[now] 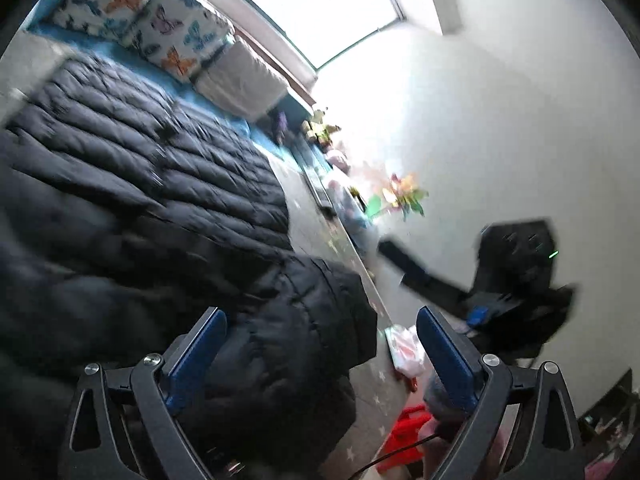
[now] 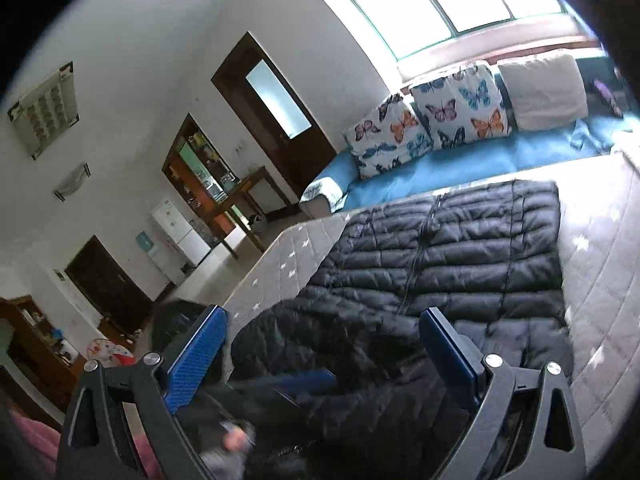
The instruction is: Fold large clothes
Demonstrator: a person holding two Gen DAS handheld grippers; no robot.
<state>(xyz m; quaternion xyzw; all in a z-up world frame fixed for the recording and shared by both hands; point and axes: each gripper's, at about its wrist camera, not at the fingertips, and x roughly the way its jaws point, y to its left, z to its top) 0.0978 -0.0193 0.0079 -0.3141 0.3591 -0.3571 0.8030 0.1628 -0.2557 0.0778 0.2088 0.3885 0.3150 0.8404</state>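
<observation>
Item: black quilted coat (image 2: 460, 248), laid flat on the grey mattress (image 2: 600, 280), one sleeve folded in.

Risk: the puffy sleeve may spring back (nothing pins it). Left tool (image 1: 320, 344) is spread wide, empty; right tool (image 2: 324, 344) is likewise apart above the coat, nothing clamped.
</observation>
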